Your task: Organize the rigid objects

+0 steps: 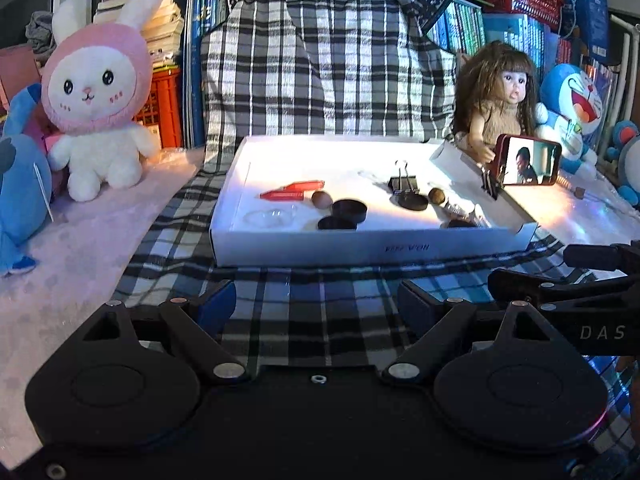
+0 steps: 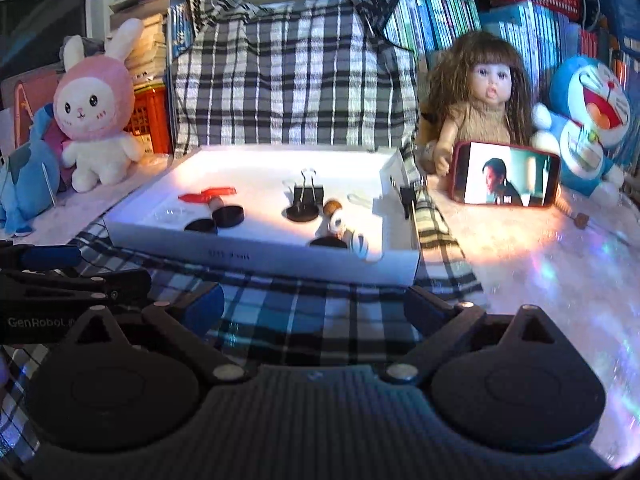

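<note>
Both grippers, left [image 1: 316, 308] and right [image 2: 314, 308], are hovering spread and empty at six o'clock of the tray [image 1: 372, 246], which is holding clip [image 1: 403, 184], caps and nuts. Sorting stage is staying unclear.

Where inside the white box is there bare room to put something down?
The back strip of the white box, behind the red pieces and binder clip, is bare. The front half is crowded with black caps, nuts and a clear dome.
</note>
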A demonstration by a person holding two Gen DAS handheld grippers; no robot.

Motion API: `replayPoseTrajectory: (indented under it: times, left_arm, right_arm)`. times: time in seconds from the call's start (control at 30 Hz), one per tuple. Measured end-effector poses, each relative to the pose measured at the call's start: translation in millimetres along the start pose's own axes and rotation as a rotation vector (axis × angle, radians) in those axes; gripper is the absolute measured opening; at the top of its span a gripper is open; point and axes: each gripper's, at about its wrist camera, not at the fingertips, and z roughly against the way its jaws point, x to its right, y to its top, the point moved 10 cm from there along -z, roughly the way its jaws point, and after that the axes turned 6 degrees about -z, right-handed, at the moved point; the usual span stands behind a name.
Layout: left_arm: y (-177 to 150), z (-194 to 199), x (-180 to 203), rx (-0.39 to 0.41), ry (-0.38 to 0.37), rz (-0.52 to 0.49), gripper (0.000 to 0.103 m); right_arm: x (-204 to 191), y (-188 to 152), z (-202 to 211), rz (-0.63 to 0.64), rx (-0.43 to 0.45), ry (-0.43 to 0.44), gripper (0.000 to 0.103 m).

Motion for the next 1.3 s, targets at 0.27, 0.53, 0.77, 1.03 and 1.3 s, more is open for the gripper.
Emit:
replayPoseTrajectory:
  times: [0.27, 0.53, 0.77, 1.03, 1.3]
  left_arm:
    - [-10.8, -11.8, -4.3, -0.021, 0.036, 0.001, 0.087]
    - [-18.4, -24.4, -8.9, -0.057, 0.076, -0.002, 0.087]
    - [-23.1, -28.4, -12.2, -0.069, 0.076, 0.015, 0.091]
    - [-25.9, -32.1, -16.0, -0.085, 0.078, 0.037, 0.102]
    - [-26.6, -33.1, -16.4, -0.091, 0.092, 0.038, 0.103]
  right_arm:
    - [8.3, -16.9, -13.1, -0.045, -0.055, -0.019, 0.102]
    - [8.0, -26.7, -21.6, -0.035, -0.089, -0.030, 0.103]
    - [6.2, -28.2, -24.3, -0.019, -0.097, -0.038, 0.103]
    - [5.1, -29.4, -25.6, -0.005, -0.102, -0.047, 0.103]
    - [4.7, -29.7, -26.2, -0.002, -0.102, -0.049, 0.103]
